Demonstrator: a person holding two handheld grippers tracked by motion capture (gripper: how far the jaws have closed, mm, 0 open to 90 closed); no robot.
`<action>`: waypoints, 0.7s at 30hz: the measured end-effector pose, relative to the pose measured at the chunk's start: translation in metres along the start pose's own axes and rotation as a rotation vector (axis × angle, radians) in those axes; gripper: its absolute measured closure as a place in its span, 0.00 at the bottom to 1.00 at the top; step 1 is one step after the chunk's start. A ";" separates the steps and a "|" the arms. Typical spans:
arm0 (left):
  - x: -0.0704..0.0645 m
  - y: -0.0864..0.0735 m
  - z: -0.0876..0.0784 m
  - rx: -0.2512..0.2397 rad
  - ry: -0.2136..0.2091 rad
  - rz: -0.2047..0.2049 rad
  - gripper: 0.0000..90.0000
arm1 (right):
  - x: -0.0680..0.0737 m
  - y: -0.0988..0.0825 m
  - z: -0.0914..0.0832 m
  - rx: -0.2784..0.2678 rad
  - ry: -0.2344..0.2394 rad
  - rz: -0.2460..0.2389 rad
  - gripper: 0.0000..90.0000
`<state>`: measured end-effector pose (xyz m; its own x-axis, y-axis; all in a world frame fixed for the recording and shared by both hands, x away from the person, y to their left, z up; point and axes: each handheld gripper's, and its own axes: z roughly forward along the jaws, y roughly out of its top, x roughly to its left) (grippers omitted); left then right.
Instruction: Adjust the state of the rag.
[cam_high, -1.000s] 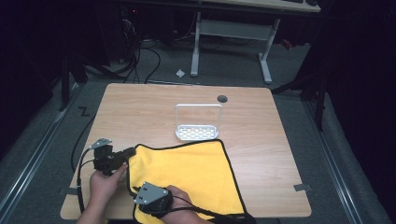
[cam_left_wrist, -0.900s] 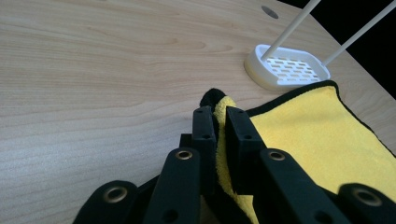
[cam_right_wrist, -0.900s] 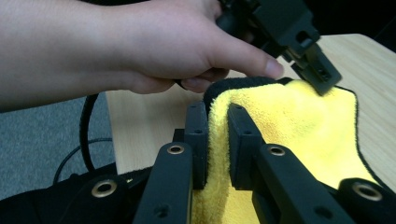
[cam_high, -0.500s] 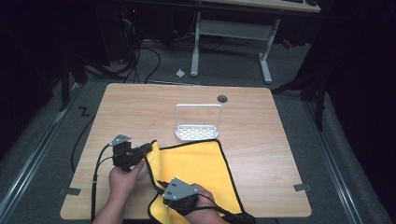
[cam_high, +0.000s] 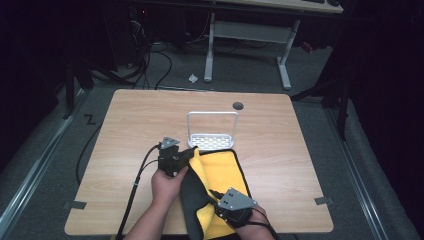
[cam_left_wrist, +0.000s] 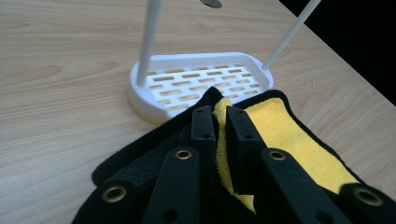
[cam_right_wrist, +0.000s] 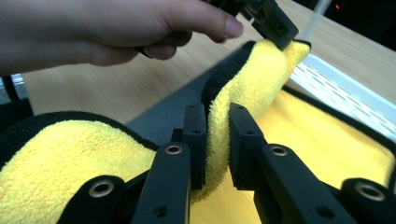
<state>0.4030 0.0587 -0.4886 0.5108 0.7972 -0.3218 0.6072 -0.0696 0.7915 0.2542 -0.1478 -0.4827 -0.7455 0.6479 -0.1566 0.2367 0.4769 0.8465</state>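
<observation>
Both of my grippers have carried their edge of the yellow microfibre cloth with black trim rightward across the wooden table, folding it over itself. Left gripper pinches the corner beside the white slotted plastic rack; right gripper pinches the near edge.

Yellow cloth, black-edged, dark grey on back, lies at near middle of surface. Left edge lifted and folded over toward right, grey back showing. Right half flat, yellow up. Far corner just touches white rack.
</observation>
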 end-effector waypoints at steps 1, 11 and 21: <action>-0.004 0.001 0.004 0.005 0.002 0.004 0.91 | -0.003 -0.003 -0.003 0.004 -0.007 0.006 0.88; -0.026 0.007 0.032 0.036 0.019 0.012 0.91 | -0.031 -0.032 -0.020 0.036 -0.055 0.071 0.87; -0.041 0.010 0.053 0.062 0.004 0.021 0.91 | -0.041 -0.047 -0.029 0.073 -0.091 0.077 0.87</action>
<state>0.4201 -0.0063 -0.4954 0.5216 0.7977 -0.3026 0.6330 -0.1239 0.7642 0.2558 -0.2144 -0.5008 -0.6646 0.7337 -0.1414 0.3377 0.4637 0.8191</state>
